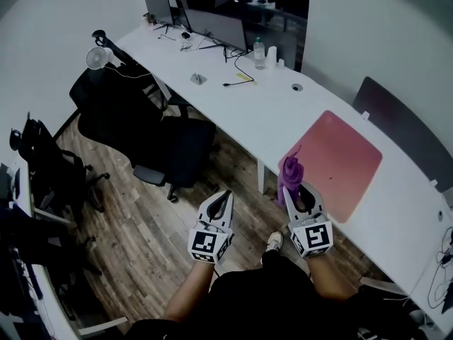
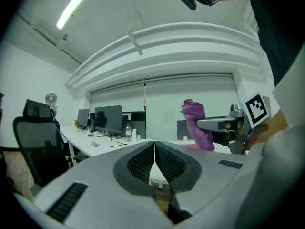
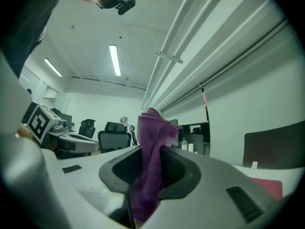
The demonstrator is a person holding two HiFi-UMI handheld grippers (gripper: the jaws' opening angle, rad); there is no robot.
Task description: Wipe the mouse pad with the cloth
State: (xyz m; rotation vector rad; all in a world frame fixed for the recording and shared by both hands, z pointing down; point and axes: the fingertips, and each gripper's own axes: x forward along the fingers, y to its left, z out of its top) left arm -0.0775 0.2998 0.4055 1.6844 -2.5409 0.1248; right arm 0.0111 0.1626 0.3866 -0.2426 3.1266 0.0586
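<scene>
A pink mouse pad (image 1: 338,163) lies on the long white desk (image 1: 269,112) at the right. My right gripper (image 1: 298,194) is shut on a purple cloth (image 1: 290,172) and hovers at the desk's near edge, beside the pad's near-left corner. The cloth (image 3: 151,161) stands up from between the right jaws, and it also shows as a purple cloth (image 2: 196,125) in the left gripper view. My left gripper (image 1: 222,202) is shut with nothing in it, held over the floor left of the right gripper. Its pads (image 2: 154,162) meet along their length.
Black office chairs (image 1: 145,129) stand left of the desk over the wooden floor (image 1: 134,232). Monitors (image 1: 216,27), a water bottle (image 1: 259,53) and cables (image 1: 237,73) sit at the desk's far end. A dark chair back (image 1: 403,126) rises behind the pad.
</scene>
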